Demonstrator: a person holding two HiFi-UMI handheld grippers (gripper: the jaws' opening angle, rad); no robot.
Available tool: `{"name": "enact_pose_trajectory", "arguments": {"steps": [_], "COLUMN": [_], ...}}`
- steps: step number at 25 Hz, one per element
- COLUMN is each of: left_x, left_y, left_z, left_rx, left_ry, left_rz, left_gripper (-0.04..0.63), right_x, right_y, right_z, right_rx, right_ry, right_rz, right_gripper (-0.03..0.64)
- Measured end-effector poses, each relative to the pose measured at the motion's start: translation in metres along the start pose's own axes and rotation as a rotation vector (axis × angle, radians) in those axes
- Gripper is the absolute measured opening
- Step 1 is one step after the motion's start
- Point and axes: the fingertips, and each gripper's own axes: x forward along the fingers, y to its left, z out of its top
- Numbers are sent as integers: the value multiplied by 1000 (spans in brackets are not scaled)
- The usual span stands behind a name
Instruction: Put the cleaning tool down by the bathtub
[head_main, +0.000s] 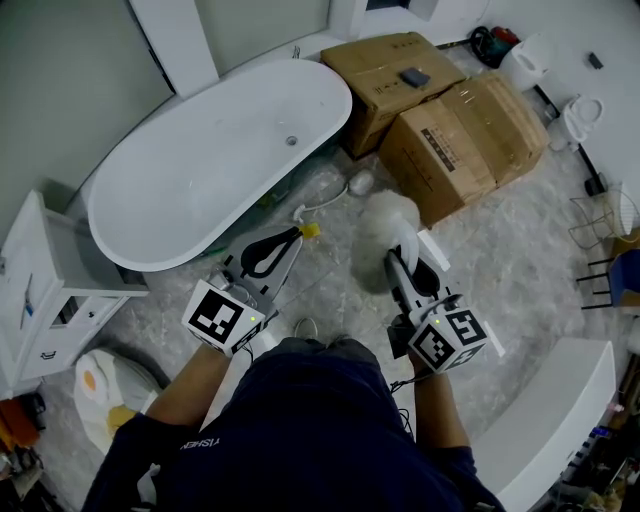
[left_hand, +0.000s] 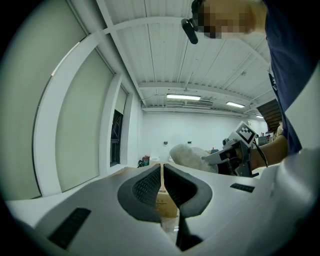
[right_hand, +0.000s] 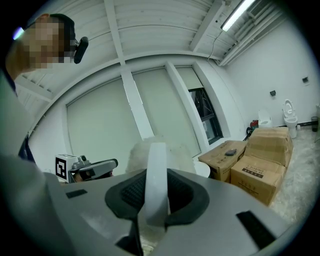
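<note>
our right claw (head_main: 402, 262) is clamped on the duster (head_main: 388, 215) handle beside the bathtub (head_main: 200, 170); our left claw (head_main: 292, 240), nearer the bathtub, is closed together.

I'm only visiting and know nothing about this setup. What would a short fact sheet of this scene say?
Setting: white bathtub, with cardboard boxes beside it
Right tongs: closed on the white handle of a fluffy cleaning tool
Left tongs: shut, holding nothing
Tool position: held over the floor between tub and boxes, not yet put down
</note>
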Motion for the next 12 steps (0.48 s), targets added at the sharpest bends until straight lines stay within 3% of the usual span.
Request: {"name": "enact_pose_trajectory", "arguments": {"steps": [12], "left_x": [21], "left_y": [31], "left_z": [8], "left_rx": [9], "left_ry": [-10], "left_rz": [7], "left_gripper": [40], "right_x": [31], "right_y": [-15], "right_z": [18], "right_rx": [-2], "right_ry": [-10], "right_rz": [-1], "right_gripper": [87]}}
